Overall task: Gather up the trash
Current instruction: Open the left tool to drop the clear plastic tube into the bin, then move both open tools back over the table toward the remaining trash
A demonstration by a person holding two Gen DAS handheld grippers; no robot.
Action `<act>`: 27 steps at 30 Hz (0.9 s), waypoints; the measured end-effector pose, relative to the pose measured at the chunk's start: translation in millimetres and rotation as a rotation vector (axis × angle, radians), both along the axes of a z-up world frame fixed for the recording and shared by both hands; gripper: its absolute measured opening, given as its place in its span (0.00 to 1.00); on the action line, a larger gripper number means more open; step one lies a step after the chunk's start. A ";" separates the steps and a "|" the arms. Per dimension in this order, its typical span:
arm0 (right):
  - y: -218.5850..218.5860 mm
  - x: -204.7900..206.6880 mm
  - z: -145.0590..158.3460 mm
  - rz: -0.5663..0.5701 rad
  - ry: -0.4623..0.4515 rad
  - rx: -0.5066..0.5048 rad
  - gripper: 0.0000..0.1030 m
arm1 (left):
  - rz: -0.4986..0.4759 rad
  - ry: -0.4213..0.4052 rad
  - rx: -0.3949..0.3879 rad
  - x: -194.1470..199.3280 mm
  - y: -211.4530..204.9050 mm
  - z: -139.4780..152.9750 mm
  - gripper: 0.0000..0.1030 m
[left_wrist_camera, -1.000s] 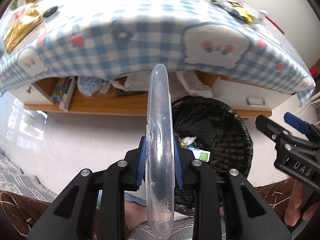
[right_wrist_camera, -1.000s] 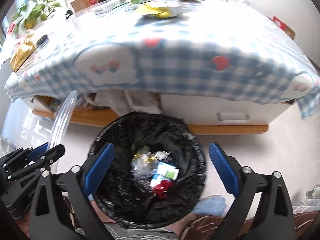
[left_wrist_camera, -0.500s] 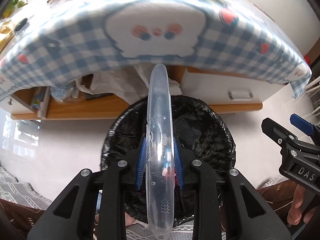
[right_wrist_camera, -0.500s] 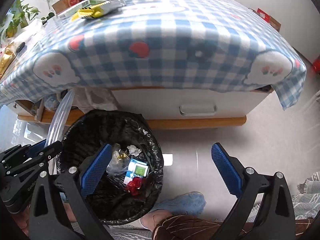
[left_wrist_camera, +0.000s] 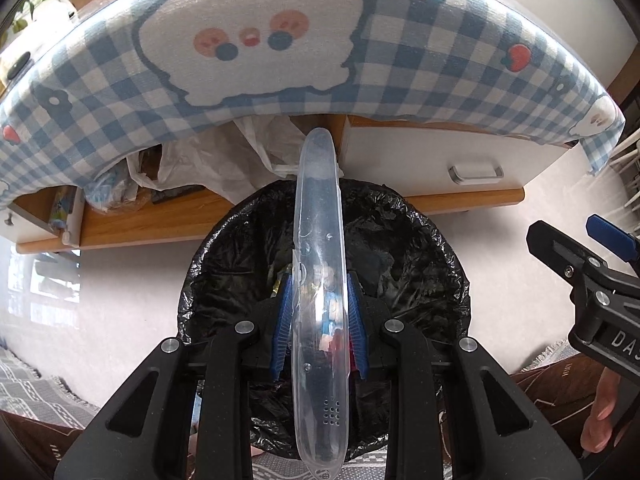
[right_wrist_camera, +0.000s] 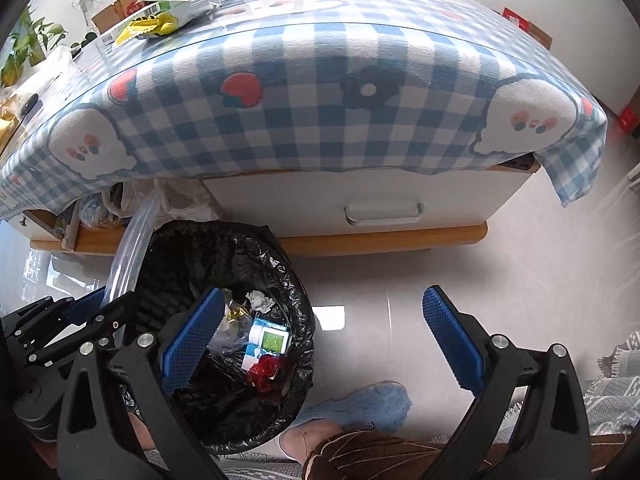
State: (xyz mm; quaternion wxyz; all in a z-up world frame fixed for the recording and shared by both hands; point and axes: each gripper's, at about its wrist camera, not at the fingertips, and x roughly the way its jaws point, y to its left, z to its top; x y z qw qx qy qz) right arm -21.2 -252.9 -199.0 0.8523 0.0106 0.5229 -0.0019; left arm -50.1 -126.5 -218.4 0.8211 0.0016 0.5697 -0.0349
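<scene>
I have the left gripper (left_wrist_camera: 319, 320) clamped narrow on a clear plastic lid (left_wrist_camera: 319, 280), gripped edge-on so it stands upright between the blue pads and pokes forward toward the table. It hangs right over the mouth of the black-lined trash bin (left_wrist_camera: 420, 240), which sits on the floor in front of the low table with the blue checked tablecloth (left_wrist_camera: 400, 60). My right gripper (right_wrist_camera: 320, 344) is wide apart and carries nothing; it hovers above the bare floor just to the right of the bin. As I judge it, the step in hand is the drop: I want the lid's lower edge inside the rim before I let go, because a lid this long and stiff could catch on the liner or bridge the rim and tip out onto the floor. Tilting it a little so one end leads down should help, and I should keep the right gripper clear of the opening. In the right wrist view, the bin already holds crumpled white paper (right_wrist_camera: 260, 301), a gold wrapper (right_wrist_camera: 236, 314), a small white and green box (right_wrist_camera: 272, 338), some clear plastic and a red foil wrapper (right_wrist_camera: 264, 370). More wrappers (right_wrist_camera: 160, 24) lie on the far tabletop, so the collecting is not finished.
</scene>
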 end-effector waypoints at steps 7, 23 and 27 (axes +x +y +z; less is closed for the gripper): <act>2.2 -2.6 5.3 0.000 -0.010 -0.007 0.92 | 0.000 -0.015 0.020 -2.5 2.4 5.9 0.37; 15.9 -6.5 59.6 0.024 -0.125 0.006 0.92 | 0.073 -0.150 0.004 -15.7 49.9 85.2 0.87; 23.8 -4.7 78.6 0.038 -0.157 0.012 0.92 | 0.103 -0.187 -0.001 -16.2 64.1 106.4 0.94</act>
